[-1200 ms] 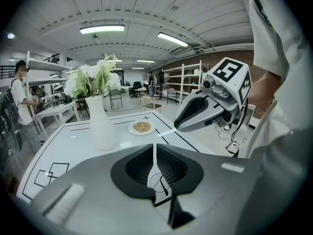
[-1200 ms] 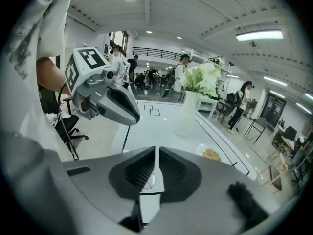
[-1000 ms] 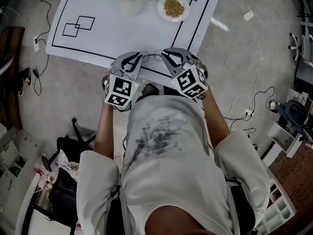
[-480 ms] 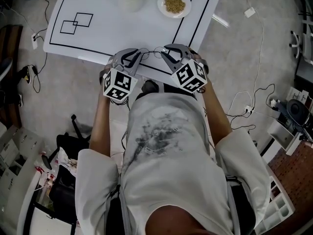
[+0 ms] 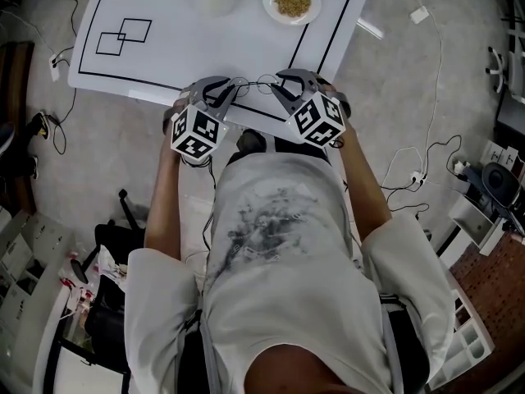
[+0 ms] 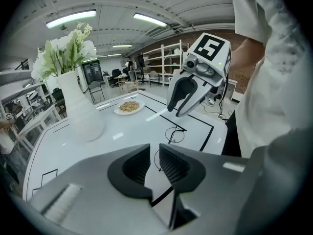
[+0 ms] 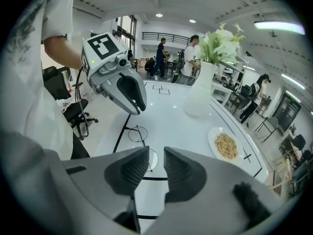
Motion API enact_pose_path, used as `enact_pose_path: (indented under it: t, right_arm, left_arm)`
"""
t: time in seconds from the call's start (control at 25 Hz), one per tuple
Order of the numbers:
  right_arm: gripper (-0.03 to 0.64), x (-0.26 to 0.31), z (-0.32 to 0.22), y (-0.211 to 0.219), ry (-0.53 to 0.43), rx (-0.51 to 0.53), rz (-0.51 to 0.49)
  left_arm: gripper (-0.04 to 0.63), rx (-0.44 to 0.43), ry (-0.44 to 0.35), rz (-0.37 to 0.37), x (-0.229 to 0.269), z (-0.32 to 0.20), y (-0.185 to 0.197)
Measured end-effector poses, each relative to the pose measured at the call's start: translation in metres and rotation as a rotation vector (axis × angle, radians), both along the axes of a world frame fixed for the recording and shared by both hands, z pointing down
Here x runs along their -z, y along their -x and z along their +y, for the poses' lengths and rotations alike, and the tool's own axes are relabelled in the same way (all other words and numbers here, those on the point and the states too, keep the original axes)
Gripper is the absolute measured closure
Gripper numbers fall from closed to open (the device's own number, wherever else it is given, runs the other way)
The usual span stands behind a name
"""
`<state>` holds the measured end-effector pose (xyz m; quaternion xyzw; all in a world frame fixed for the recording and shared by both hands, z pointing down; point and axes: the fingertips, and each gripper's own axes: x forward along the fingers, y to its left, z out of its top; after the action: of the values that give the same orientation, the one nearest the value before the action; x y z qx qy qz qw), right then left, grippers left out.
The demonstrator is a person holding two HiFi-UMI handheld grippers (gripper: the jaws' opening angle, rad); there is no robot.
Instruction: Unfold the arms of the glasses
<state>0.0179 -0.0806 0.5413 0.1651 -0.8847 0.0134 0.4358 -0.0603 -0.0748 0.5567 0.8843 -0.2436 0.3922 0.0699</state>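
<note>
Glasses [image 6: 175,133]: flat on table [image 6: 127,126], centre frame, below both grippers.
Left gripper [image 6: 154,151]: narrow gap, empty.
Right gripper [image 7: 156,153]: narrow gap, empty.
Risk: thin frame may skid on the glossy top, or bend if pinched askew.

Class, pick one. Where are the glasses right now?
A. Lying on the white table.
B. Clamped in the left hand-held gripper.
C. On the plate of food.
A: the glasses lie on the table, with the left hand-held gripper and the right hand-held gripper both open and empty.
</note>
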Motion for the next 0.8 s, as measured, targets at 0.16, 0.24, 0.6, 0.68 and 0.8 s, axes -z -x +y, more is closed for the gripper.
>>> enact_pose_path:
  t: [0.16, 0.24, 0.6, 0.68, 0.8]
  right_arm:
    - [0.514, -0.009, 0.002, -0.001, 0.005, 0.023, 0.028]
    - [0.514, -0.012, 0.002, -0.001, 0.006, 0.03, 0.039]
    - [0.514, -0.031, 0.003, -0.005, -0.012, 0.096, 0.128]
    - [0.514, -0.035, 0.004, -0.006, -0.018, 0.113, 0.152]
    - [0.514, -0.039, 0.005, -0.006, -0.017, 0.134, 0.168]
  left_arm:
    - [0.526, -0.031, 0.006, -0.027, -0.009, 0.002, -0.001]
    - [0.525, -0.042, 0.007, -0.039, -0.012, 0.003, -0.001]
    - [0.523, -0.065, 0.023, -0.068, -0.025, 0.004, 0.002]
    - [0.524, -0.071, 0.026, -0.073, -0.027, 0.005, 0.002]
    - [0.525, -0.08, 0.033, -0.079, -0.031, 0.006, 0.001]
